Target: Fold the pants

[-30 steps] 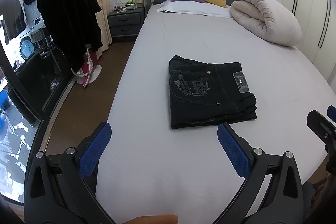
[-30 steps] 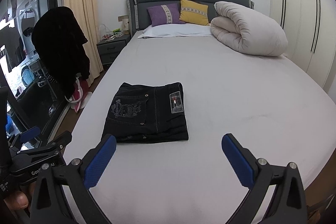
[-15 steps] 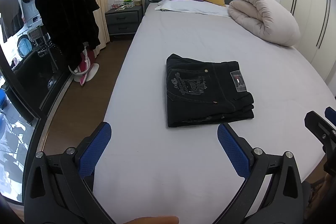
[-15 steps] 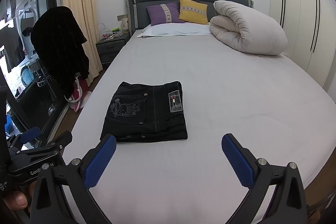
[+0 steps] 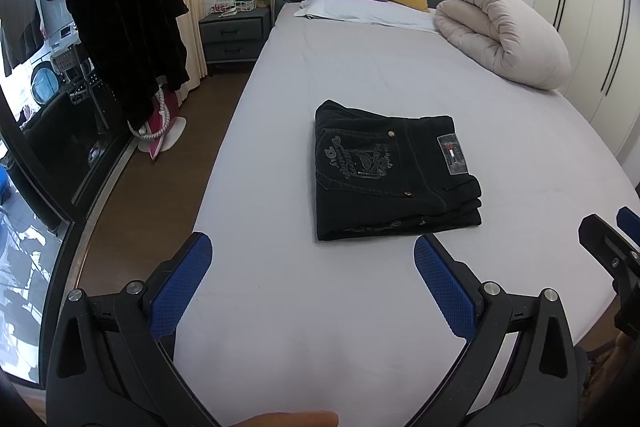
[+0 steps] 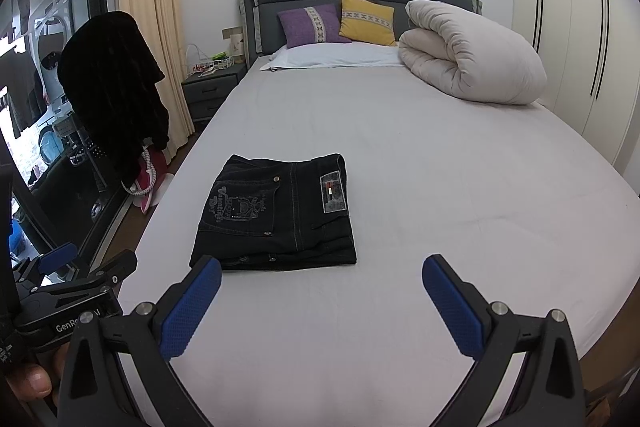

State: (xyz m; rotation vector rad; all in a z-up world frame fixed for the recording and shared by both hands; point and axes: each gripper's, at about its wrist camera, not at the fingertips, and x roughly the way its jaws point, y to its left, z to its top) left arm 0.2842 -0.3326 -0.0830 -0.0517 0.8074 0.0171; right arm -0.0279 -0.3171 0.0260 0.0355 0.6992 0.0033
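Black pants [image 5: 394,173] lie folded into a compact rectangle on the grey bed sheet [image 5: 360,75], back pocket and label patch facing up; they also show in the right wrist view [image 6: 276,215]. My left gripper [image 5: 312,279] is open and empty, held above the sheet just short of the pants' near edge. My right gripper [image 6: 320,297] is open and empty, near the pants' near right corner. The left gripper's body shows at the lower left of the right wrist view [image 6: 76,291], and the right gripper's tip shows at the right edge of the left wrist view [image 5: 612,251].
A rolled beige duvet [image 6: 472,55] lies at the far right of the bed, with purple and yellow pillows [image 6: 340,23] at the headboard. A dark garment hangs on a stand [image 5: 128,23] left of the bed, over the wooden floor. Wardrobe doors [image 6: 576,39] stand on the right.
Both grippers have drawn back slightly from the folded pants and stay open. The pants have not moved.
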